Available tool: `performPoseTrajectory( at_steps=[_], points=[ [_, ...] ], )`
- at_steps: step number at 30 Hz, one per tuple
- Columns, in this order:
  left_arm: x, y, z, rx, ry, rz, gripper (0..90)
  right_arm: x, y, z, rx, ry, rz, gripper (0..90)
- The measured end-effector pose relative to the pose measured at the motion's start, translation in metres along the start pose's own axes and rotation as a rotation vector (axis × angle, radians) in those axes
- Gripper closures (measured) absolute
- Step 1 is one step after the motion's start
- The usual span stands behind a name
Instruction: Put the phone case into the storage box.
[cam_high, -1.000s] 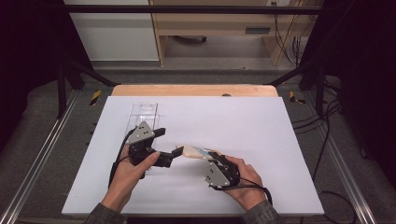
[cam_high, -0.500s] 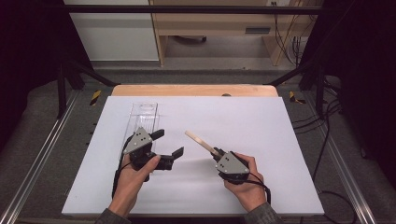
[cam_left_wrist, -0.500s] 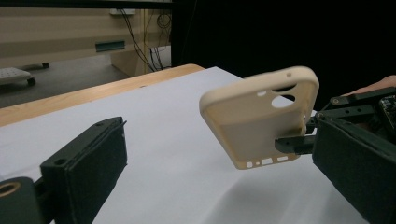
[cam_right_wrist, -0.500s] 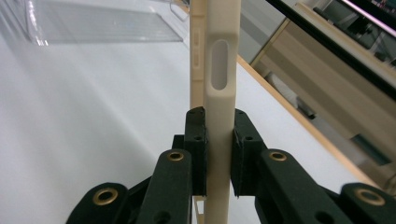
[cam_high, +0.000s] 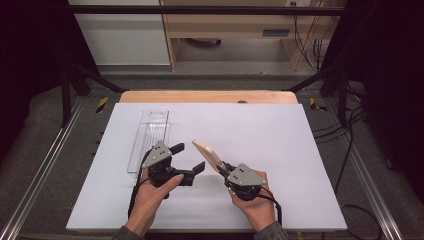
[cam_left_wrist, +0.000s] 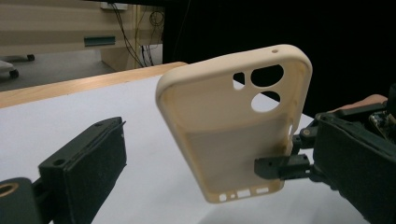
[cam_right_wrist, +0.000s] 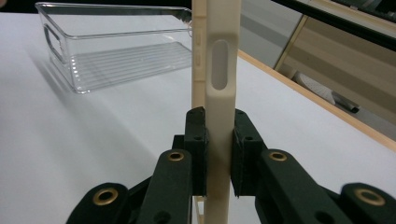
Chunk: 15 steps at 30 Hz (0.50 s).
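On the white table (cam_high: 280, 150), one phone case (cam_high: 207, 154) pinched by right tool (cam_high: 222, 167), left tool (cam_high: 187, 157) spread, one clear bin (cam_high: 150, 137).

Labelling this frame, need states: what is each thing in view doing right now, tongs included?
Phone case: cream, empty, held off the table, clamped at one end.
Right tongs: shut on the phone case.
Left tongs: open, nothing between them, beside the case.
Clear tray: empty, lying flat on the white table, untouched.

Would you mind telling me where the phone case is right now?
In the high view, the beige phone case is clamped in the right gripper above the table's near-centre, right of the open left gripper.
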<state>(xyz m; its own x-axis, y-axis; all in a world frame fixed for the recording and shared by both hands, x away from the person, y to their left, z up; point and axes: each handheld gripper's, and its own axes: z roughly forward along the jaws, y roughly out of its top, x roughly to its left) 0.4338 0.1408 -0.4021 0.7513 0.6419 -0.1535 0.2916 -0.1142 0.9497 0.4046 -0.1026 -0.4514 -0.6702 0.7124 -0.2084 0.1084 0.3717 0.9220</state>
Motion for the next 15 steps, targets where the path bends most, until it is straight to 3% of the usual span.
performPoseTrajectory(
  at_steps=[15],
  points=[
    [-0.002,-0.003,0.012,-0.036,-0.001,-0.079,1.6,0.016,0.003,0.006,-0.025,0.051,0.049,79.4]
  ],
)
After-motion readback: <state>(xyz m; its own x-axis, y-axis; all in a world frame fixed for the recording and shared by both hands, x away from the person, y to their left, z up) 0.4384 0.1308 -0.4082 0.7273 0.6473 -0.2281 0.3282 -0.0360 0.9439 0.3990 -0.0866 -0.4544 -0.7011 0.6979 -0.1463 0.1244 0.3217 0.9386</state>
